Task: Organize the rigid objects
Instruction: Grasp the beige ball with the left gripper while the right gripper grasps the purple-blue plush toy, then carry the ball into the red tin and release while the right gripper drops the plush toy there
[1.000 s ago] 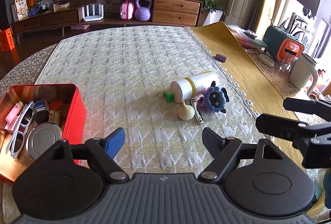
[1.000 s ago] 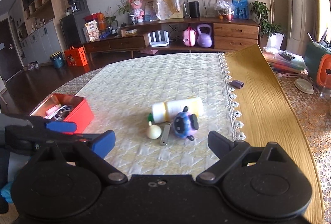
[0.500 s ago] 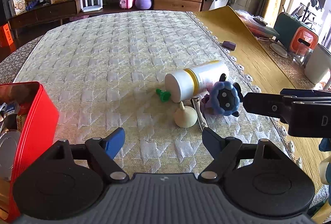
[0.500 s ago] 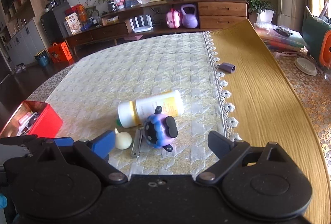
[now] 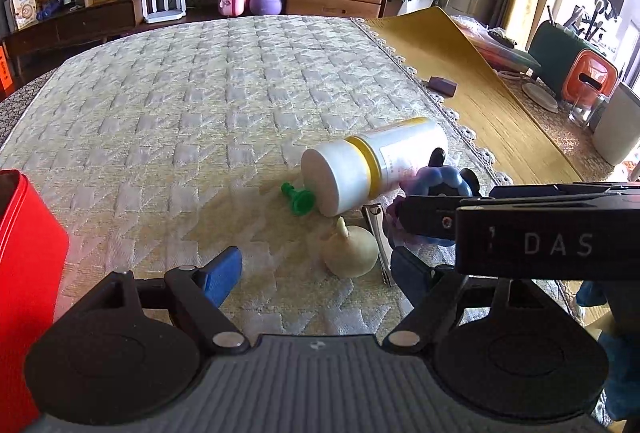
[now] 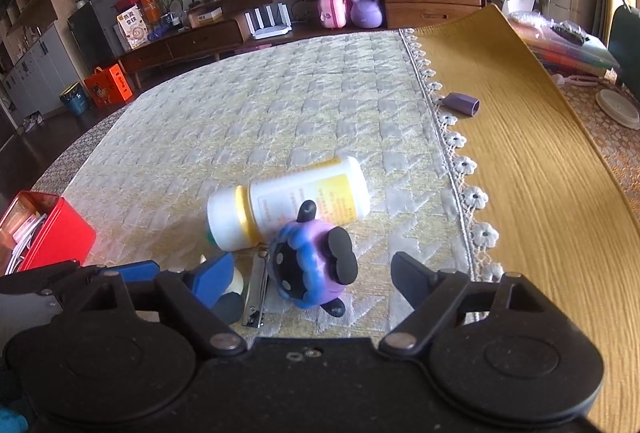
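Toy [image 6: 316,265], blue-purple with black spots, lies on quilted cloth [image 6: 280,113] touching white bottle [image 6: 288,201], nail clipper [image 6: 256,293] just beside. Right gripper [image 6: 312,273] spread, straddling toy. Left gripper [image 5: 316,269] spread, empty, near cream bulb [image 5: 352,251]. Risk: closing fingers nudge clipper or roll bottle; grippers crowd each other.

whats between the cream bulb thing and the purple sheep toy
In the right wrist view, metal nail clippers lie flat between the cream bulb and sheep toy.
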`<state>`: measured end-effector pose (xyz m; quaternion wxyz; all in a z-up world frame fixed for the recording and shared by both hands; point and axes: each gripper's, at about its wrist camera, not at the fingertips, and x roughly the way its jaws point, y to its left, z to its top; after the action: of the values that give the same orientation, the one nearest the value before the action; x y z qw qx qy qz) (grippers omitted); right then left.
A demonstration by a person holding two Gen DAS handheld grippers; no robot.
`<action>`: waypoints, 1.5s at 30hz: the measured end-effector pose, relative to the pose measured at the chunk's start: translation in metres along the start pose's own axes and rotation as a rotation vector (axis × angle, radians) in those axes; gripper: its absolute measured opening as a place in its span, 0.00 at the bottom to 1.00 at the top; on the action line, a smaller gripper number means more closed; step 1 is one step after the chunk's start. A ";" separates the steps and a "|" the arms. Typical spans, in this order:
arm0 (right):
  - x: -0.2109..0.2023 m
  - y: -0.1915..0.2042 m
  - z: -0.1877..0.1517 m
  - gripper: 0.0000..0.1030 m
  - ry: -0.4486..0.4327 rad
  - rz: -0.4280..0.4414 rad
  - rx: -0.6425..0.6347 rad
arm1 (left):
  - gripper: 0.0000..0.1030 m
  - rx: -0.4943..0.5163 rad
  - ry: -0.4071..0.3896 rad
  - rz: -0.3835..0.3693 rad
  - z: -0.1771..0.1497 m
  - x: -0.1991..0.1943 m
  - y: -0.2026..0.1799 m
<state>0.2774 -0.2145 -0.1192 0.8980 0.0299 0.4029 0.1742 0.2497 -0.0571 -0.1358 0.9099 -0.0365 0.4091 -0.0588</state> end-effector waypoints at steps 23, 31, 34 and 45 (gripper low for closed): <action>0.010 0.001 -0.005 0.49 0.000 -0.006 0.038 | 0.29 0.037 -0.032 -0.035 0.003 0.002 -0.003; -0.004 0.004 -0.013 0.49 -0.011 0.002 0.065 | 0.29 0.035 -0.017 -0.011 -0.001 -0.009 0.004; -0.014 0.005 -0.018 0.49 -0.019 0.007 0.065 | 0.29 0.038 -0.012 -0.004 -0.004 -0.018 0.006; -0.058 0.026 -0.031 0.49 -0.048 0.045 0.051 | 0.29 0.016 -0.013 0.001 -0.011 -0.064 0.019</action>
<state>0.2119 -0.2126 -0.0935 0.9022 0.0660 0.3848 0.1833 0.2002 -0.0301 -0.0978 0.9129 -0.0295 0.4026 -0.0613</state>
